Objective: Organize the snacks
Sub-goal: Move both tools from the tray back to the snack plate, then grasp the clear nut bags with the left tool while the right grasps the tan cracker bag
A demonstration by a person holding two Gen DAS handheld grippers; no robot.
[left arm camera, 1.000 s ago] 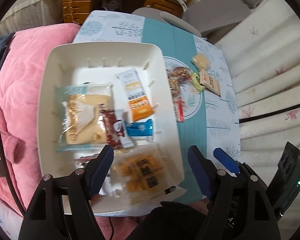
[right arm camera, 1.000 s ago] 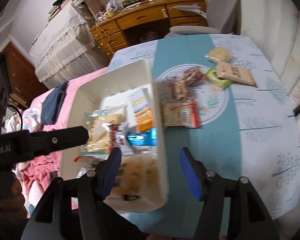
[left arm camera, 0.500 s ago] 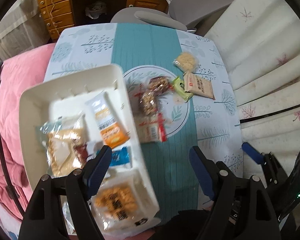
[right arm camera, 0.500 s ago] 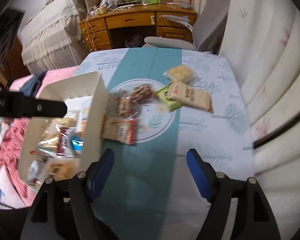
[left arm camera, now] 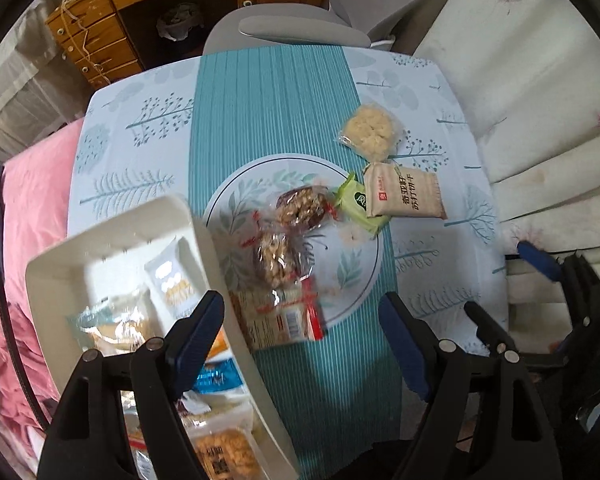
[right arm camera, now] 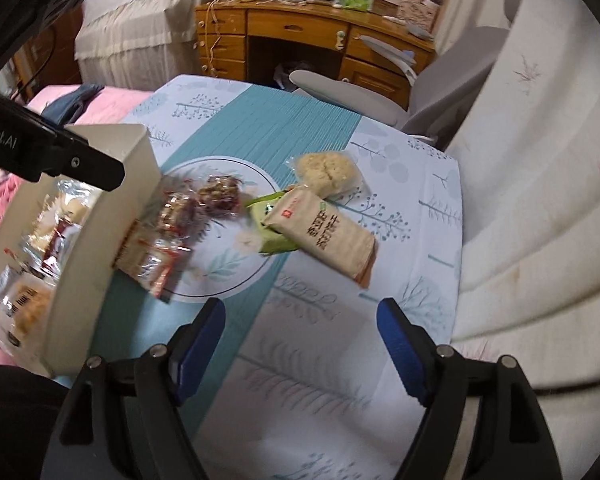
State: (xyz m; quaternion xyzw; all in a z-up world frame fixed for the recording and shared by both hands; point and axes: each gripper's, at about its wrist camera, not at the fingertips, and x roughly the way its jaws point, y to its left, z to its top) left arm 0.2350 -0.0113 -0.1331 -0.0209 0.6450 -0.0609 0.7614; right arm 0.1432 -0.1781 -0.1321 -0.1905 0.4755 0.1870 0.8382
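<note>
A table (left arm camera: pixel 148 120) with a leaf-patterned cloth and a teal striped runner (left arm camera: pixel 272 112) fills both views. At its near left sits a white bin (left arm camera: pixel 112 232), already holding several wrapped snacks, among them a white-and-orange packet (left arm camera: pixel 172 280) and a blue one (left arm camera: pixel 216 378). A printed circle (left arm camera: pixel 364 280) marks the runner's middle.

Right of the bin, the loose snacks lie on the cloth:
- a beige cracker pack (right arm camera: pixel 324 236) at the right, overlapping a green packet (right arm camera: pixel 272 220);
- a pale puffed cake (right arm camera: pixel 328 170) in clear wrap just beyond it;
- two clear-wrapped brown nut clusters (left arm camera: pixel 296 224) on the circle;
- a red-edged packet (left arm camera: pixel 284 320) touching the bin's right wall.

The left gripper (left arm camera: pixel 300 336) hangs over the bin's right wall, fingers spread, grasping nothing. The right gripper (right arm camera: pixel 300 340) hovers near the beige pack, likewise released and empty.
</note>
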